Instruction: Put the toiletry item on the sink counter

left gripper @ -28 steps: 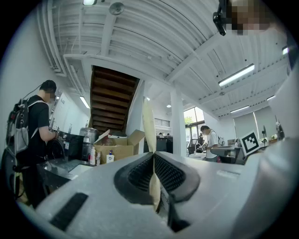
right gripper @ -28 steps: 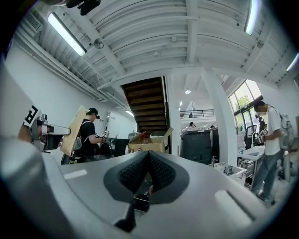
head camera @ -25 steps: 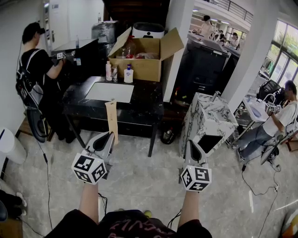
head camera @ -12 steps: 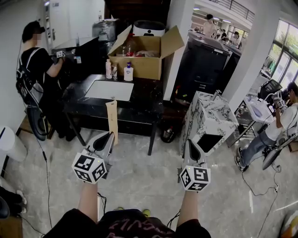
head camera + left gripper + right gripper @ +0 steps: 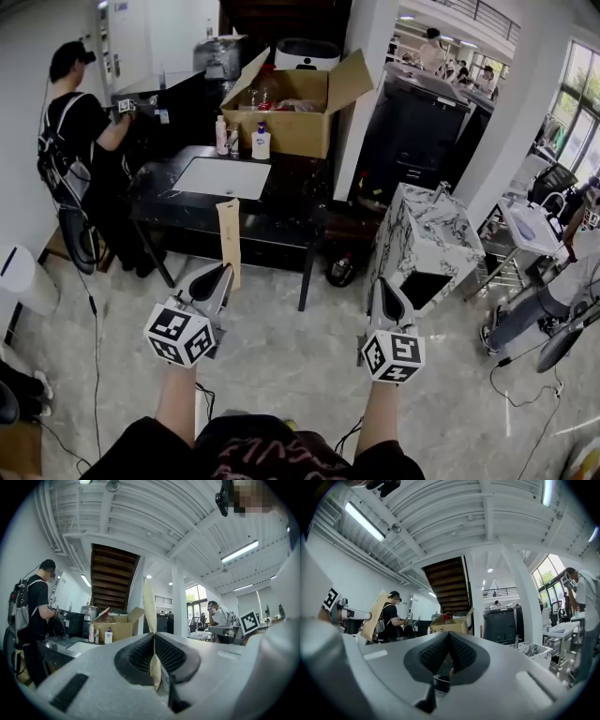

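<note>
Left gripper (image 5: pixel 217 274): jaws closed on the lower edge of a flat tan paper-like packet (image 5: pixel 228 239). The packet stands upright out of the jaws. The left gripper view shows its thin edge running straight up between the ribbed pads (image 5: pixel 165 652).

Right gripper (image 5: pixel 384 291): jaws pressed together, pad to pad, with nothing between them in the right gripper view.

Both grippers are held out level over the grey floor (image 5: pixel 300 361), side by side and well apart. The packet is therefore in the air, short of the black tabletop (image 5: pixel 281 211) ahead.

Tabletop: a white rectangular sink basin (image 5: pixel 223 178) is set into it. At the back edge stand a pink bottle (image 5: pixel 220 136) and a white pump bottle (image 5: pixel 261 142), just in front of an open brown cardboard box (image 5: pixel 291 117).

A person in black with a backpack (image 5: pixel 75 141) stands at the left end of the tabletop. A white marble-patterned cabinet (image 5: pixel 422 234) stands to its right.
</note>
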### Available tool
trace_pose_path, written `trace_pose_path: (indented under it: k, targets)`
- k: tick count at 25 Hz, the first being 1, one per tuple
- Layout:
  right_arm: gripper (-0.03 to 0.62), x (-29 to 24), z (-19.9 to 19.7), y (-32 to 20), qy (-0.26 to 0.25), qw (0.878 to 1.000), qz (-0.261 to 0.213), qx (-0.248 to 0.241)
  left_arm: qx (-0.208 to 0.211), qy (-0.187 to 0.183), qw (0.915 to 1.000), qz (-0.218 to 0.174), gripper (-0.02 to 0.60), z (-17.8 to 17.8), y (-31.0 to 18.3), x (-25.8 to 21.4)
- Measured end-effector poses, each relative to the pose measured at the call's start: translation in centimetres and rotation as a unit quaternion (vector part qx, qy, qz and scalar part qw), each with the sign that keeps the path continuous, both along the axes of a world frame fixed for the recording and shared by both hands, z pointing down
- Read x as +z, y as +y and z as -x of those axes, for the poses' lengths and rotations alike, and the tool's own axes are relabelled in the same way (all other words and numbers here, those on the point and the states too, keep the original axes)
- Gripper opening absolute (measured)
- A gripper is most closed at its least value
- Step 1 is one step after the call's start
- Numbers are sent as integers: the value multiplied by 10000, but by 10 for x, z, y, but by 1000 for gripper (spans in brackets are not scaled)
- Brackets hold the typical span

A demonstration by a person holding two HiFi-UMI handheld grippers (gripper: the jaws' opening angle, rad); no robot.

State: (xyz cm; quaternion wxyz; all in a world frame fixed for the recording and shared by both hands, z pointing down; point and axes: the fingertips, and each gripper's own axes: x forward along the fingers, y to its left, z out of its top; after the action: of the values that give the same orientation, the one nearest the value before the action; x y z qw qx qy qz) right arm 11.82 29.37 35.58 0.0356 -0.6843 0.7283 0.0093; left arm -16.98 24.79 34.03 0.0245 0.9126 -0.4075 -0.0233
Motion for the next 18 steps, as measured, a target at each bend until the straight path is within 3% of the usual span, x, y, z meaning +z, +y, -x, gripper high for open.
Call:
trace_pose_path:
  k: [18]
  targets:
    - [12,17,-41,-28,-9,9994,-104,-320,-115,-306,9995,-30,9,-50,-14,15]
